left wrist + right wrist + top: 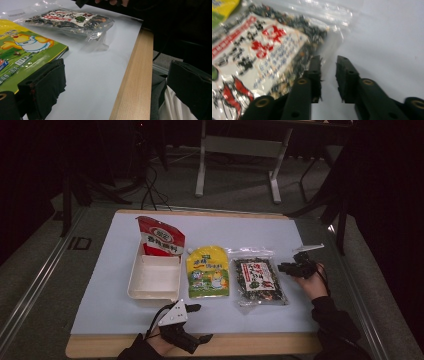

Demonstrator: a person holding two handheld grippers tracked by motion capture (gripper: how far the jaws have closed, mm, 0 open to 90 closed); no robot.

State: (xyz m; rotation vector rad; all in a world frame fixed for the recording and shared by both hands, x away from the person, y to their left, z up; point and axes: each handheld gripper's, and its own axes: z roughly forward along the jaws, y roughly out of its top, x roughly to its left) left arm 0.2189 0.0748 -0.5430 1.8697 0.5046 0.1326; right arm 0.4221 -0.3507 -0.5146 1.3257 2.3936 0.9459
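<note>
The white-covered wooden bench (100, 310) carries a white rectangular plastic tray (154, 279) left of centre. The clear seaweed snack bag (260, 281) lies flat toward the right edge, ready for gripping. The right claw (329, 75), slightly spread, holds nothing beside it; the left claw (199, 322) rests spread at the near edge.

The sheet (100, 300) over the table is pale bluish white, with a light wooden edge (250, 345) below it. The tray (154, 279) is cream. Behind it, the pouch (161, 237) is red with a white label band. The middle pouch (208, 272) is yellow and green with a cartoon chick. The clear bag (260, 281) holds dark flecked contents under a white label with red characters. Both grippers (192, 322) (286, 267) are black.
</note>
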